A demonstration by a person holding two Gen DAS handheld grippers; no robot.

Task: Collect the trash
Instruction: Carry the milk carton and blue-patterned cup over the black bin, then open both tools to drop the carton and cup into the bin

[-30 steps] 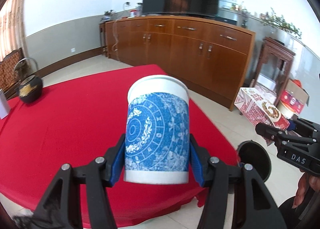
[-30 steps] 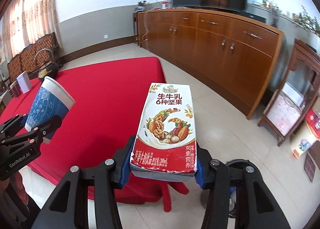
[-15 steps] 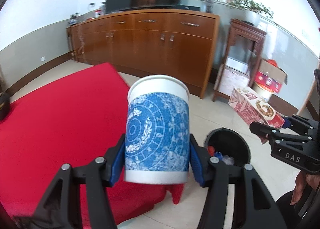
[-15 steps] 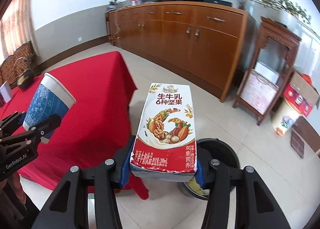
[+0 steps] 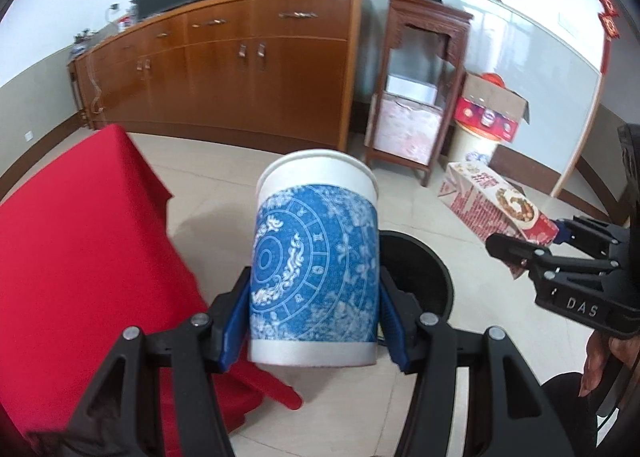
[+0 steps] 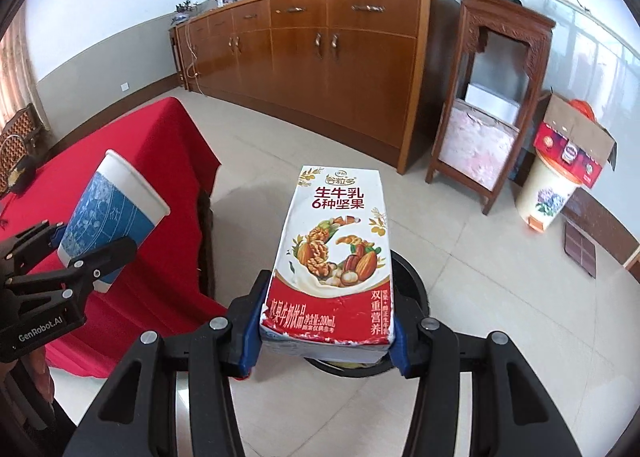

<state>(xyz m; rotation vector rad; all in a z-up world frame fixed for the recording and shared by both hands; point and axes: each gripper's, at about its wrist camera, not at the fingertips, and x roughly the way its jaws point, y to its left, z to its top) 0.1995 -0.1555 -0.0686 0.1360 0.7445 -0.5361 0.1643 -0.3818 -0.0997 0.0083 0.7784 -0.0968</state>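
Blue-and-white patterned paper cup (image 5: 314, 269), frame centre, clamped upright between the left gripper (image 5: 314, 321) pads. Red-and-white nut-milk carton (image 6: 334, 257), centre, pinched at its lower end by the right gripper (image 6: 326, 331). A second ago both hung over the red tablecloth (image 5: 80, 257); now the round black waste bin (image 5: 420, 277) sits directly behind each item, lower centre. Judgement: transport nearly done, release next.

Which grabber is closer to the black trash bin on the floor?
It's hard to call. The left gripper, holding the paper cup, and the right gripper, holding the milk carton, both sit in front of the trash bin.
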